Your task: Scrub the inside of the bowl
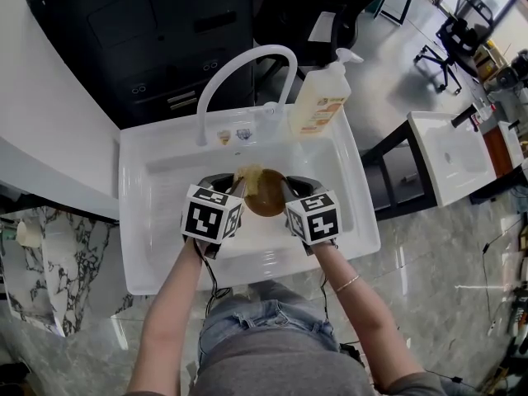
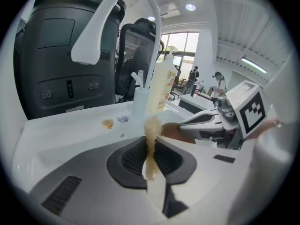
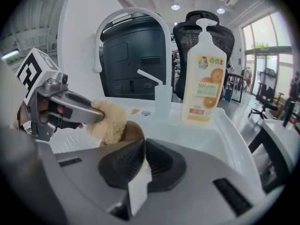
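My left hand-held gripper [image 2: 152,142] pinches the sponge [image 3: 108,121] against the brown bowl [image 1: 266,198] over the sink [image 1: 157,246]. My right hand-held gripper [image 3: 143,146] clamps the bowl's rim. Scrubbing looks under way; next, I'd sweep the sponge round the inner wall, holding the bowl steady.

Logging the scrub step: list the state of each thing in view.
Left gripper: shut on sponge.
Right gripper: shut on bowl rim.
Bowl: held over sink, sponge against it.
Faucet: no water running.
Soap bottle: upright on sink edge.
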Demonstrator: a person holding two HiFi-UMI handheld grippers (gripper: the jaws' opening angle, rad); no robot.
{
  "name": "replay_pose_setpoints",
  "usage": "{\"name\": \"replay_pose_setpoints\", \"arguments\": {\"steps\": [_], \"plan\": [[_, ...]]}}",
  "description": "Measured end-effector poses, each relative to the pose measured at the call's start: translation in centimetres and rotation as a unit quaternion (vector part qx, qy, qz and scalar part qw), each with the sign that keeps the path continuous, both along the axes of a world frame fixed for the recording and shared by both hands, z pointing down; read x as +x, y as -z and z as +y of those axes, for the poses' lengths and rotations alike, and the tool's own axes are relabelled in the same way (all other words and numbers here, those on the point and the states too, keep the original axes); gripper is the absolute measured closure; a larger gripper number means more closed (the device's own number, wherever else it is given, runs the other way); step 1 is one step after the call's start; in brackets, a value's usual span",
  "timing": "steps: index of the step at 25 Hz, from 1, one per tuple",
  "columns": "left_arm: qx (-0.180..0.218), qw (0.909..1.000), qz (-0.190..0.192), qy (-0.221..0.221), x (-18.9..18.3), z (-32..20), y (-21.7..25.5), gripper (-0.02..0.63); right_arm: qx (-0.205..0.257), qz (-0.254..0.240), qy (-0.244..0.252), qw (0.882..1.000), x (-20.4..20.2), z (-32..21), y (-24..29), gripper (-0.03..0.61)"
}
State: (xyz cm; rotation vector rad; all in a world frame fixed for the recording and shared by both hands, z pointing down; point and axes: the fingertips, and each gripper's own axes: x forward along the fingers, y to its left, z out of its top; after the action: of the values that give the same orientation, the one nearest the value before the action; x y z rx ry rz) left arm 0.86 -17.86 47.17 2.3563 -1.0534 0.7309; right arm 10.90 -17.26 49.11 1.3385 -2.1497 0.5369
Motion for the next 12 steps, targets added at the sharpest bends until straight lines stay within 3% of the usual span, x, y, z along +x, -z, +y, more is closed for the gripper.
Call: {"name": "replay_pose_setpoints", "arguments": {"steps": [12], "plan": [[-0.014,0.9987,0.025,0.043,-1.5,0.6,-0.3,0.569,-0.010,-0.011,-0.014,1.000,0.8,-0.6,-0.6,0.554]]}}
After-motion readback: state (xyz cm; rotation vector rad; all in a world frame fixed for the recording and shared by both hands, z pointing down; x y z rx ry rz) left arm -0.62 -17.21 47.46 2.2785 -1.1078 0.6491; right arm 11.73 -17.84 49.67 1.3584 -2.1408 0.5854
